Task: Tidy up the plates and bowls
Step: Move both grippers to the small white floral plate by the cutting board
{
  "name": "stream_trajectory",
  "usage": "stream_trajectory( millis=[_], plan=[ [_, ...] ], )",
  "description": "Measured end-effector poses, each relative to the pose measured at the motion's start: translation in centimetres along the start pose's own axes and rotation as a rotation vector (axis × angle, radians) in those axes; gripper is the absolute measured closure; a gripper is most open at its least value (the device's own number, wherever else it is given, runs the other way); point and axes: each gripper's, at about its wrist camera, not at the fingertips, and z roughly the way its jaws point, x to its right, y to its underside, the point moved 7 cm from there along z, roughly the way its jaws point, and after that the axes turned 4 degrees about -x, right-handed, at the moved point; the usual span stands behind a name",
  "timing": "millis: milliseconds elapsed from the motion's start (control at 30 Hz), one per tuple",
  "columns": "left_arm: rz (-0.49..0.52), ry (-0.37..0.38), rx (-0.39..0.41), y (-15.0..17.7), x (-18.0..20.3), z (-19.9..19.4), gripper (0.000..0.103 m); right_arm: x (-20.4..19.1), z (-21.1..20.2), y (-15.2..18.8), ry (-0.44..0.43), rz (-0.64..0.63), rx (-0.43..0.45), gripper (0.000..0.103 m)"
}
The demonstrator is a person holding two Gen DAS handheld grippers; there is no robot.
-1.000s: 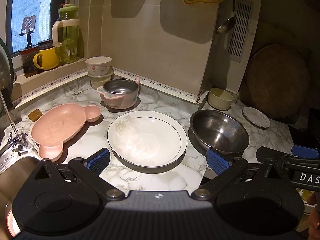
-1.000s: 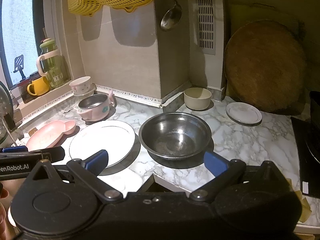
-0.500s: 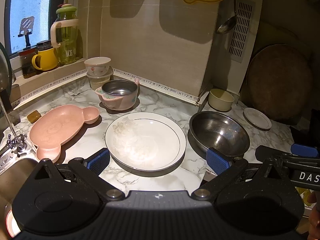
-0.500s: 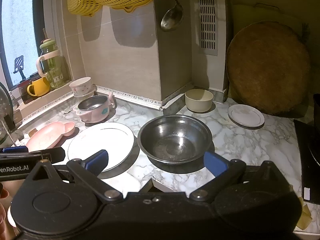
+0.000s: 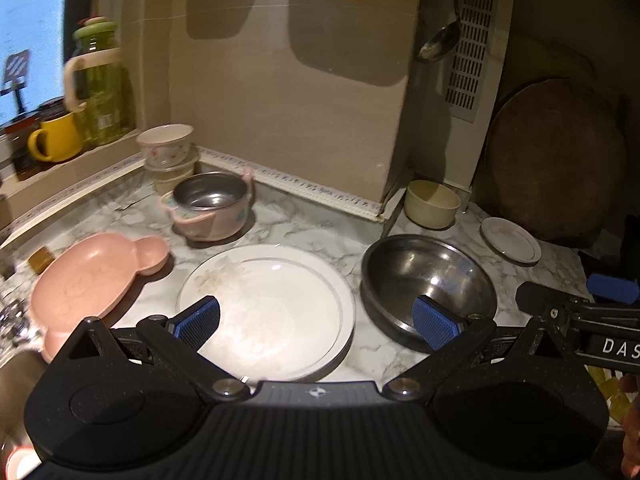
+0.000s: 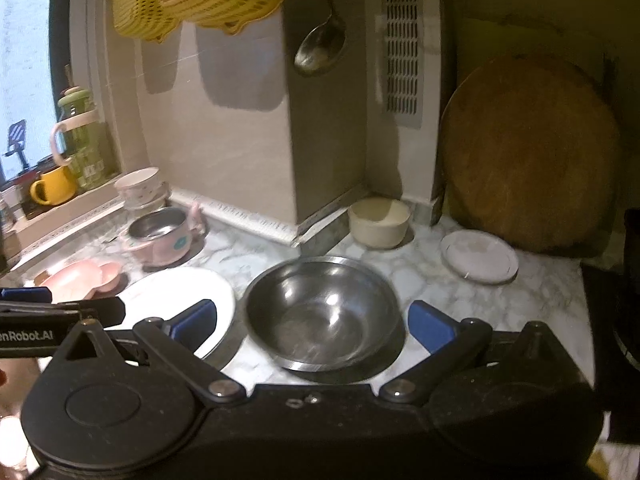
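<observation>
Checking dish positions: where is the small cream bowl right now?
The cream bowl sits at the back wall corner, behind the steel bowl, left of the small white plate.

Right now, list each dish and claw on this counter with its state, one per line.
left claw: open, holding nothing.
right claw: open, holding nothing.
large white plate: flat, empty.
steel bowl: upright, empty.
pink bear plate: flat, empty.
pink-handled steel bowl: upright, empty.
floral bowl: stacked on another bowl.
cream bowl: upright.
small white plate: flat, empty.
</observation>
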Motion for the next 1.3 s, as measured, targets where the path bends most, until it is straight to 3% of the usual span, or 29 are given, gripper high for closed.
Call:
stream_trajectory(
  millis=[433,667,800,1000,1133,1300],
  plan=[
    [0.156,0.089,-0.019,-6.6,8.9,8.8,0.0,10.8,6.7,-3.6,0.128,0.041,-0.049,0.0],
    [0.191,0.169,-0.145,-8.1,14.4,14.8,0.0,15.6,12.2,-3.4,0.146,0.089,-0.206,0.001],
    [0.202,0.194,-0.246,-8.7,17.3,18.2,0.0,18.9,15.3,-3.2,0.162,0.162,-0.313,0.006],
    [0.216,0.227,-0.358,-9.5,21.4,22.7,0.0,23.9,18.6,-3.7,0.216,0.233,-0.404,0.014],
    [0.262,0.213,-0.381,-9.8,23.8,25.0,0.001,26.8,20.6,-4.0,0.234,0.265,-0.465,0.018],
    [0.234,0.218,-0.423,-10.2,25.9,27.5,0.006,29.6,22.7,-4.7,0.274,0.249,-0.496,0.023]
  ],
)
